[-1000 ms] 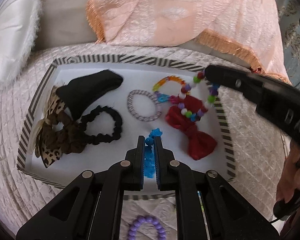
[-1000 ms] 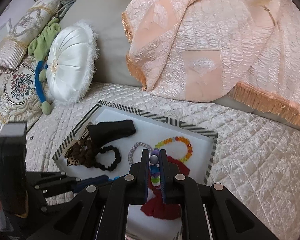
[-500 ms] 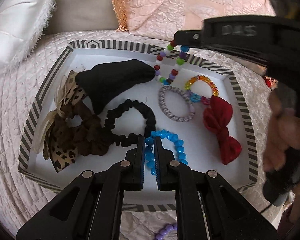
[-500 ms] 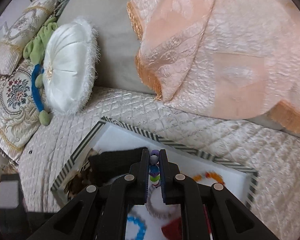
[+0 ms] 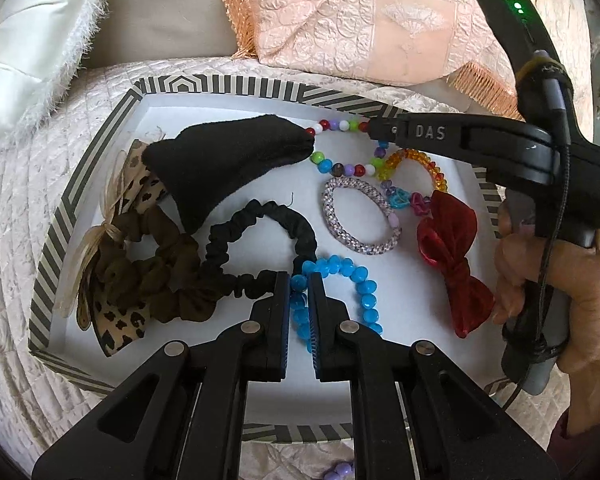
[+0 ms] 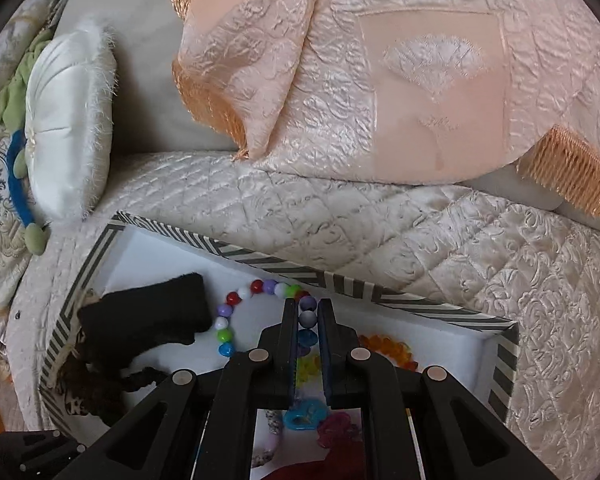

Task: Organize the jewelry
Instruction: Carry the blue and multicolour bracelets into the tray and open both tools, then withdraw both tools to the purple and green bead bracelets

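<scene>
A: Where's the blue bead bracelet (image 5: pixel 340 296) now?

B: In the striped tray (image 5: pixel 84 184), near its front edge, looped on the white floor just right of the black scrunchie (image 5: pixel 260 240). The left tool (image 5: pixel 299 292) is clamped on the bracelet's left side, with a couple of beads showing between the two fingers.

A: And the multicolour bead bracelet (image 6: pixel 236 316)?

B: At the tray's back edge. The right tool (image 6: pixel 308 316) is pinched shut on a grey bead at the loop's right end. From there the strand runs left toward the black pouch (image 5: pixel 228 160) and curves back, so its long axis lies roughly along the back wall.

A: So what does the next move depend on?

B: I'd say on each bracelet already lying flat under its own tool. Both are in the tray, so parting the fingers and lifting straight up looks like all that's left. The right tool's strand lies close to the orange bead bracelet (image 5: pixel 416 164) and the silver woven bangle (image 5: pixel 360 216), so a sideways drag could tangle them.

A: Anything left outside?

B: A purple bead bracelet (image 5: pixel 340 471) on the quilted bed, just in front of the tray's front rim. The left hand is the nearer one.
</scene>
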A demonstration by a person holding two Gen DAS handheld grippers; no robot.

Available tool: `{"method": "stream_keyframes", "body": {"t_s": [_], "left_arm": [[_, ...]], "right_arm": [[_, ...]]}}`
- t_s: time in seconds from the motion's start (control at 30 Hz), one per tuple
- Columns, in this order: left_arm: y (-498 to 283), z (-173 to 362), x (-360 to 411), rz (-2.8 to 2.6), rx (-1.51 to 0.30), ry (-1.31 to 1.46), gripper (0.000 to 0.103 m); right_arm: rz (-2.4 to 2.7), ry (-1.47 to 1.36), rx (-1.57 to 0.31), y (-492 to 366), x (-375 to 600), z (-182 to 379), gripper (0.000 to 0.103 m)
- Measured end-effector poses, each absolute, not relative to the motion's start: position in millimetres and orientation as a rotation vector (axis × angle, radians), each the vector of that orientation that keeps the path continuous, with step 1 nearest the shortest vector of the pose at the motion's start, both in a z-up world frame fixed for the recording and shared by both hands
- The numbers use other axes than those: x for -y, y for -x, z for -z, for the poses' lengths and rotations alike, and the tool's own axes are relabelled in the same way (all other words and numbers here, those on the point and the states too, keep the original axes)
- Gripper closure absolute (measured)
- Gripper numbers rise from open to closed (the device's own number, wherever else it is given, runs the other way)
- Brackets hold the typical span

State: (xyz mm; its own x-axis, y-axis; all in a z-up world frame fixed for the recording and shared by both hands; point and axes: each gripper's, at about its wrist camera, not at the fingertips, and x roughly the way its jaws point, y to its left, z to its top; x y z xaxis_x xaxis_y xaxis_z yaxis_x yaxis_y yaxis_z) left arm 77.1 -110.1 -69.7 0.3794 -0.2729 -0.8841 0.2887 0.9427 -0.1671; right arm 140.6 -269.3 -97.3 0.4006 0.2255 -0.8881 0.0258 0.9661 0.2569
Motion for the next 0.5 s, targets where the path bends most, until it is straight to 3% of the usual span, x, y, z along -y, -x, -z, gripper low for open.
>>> {"method": "stream_keyframes", "body": {"t_s": [0.23,0.3,0.37,0.43,0.5], "left_arm": [[-76.9,71.0,112.4,0.344,-1.123,-0.037,0.09],[-76.6,71.2,112.2,0.342,-1.124,-0.034,0.071],[-76.2,70.8,111.5,0.35,-1.124,-0.02,0.063],[-75.1,69.3,111.3,0.352,-1.123,-0.017,0.059],[-73.3,67.4,110.9,0.352,-1.119,-0.017,0.054]], "right_arm": [[-0.15,-0.252,-1.181,-142.7,262.9,101.2,0.094],[-0.148,-0.246,-1.182,-139.5,262.9,99.7,0.094],[-0.153,-0.247,-1.176,-136.1,263.7,98.5,0.089],[-0.144,-0.256,-1.173,-132.1,267.1,97.4,0.075],[-0.139,-0.273,-1.165,-126.8,271.6,94.6,0.072]]}}
